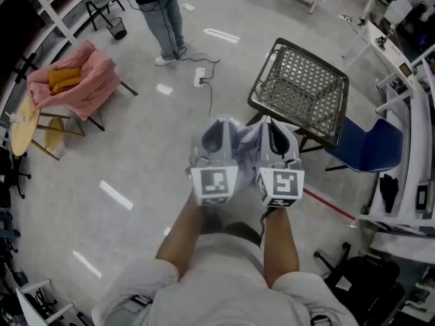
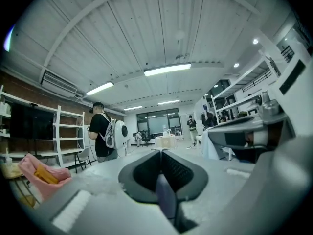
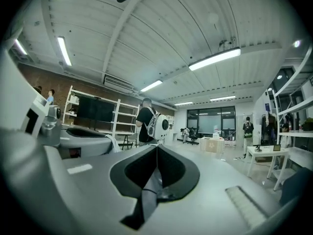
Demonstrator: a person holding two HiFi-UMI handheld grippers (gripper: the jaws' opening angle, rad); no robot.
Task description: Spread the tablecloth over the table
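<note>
Table (image 1: 299, 90): dark square mesh top, uncovered, upright, ahead of me to the right. Pink cloth (image 1: 85, 80): crumpled, heaped on a chair (image 1: 102, 117) far left.

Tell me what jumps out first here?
The left gripper and right gripper sit side by side in the middle, fingers shut. A black mesh table stands just beyond them to the right. A pink cloth lies heaped at far left.
</note>
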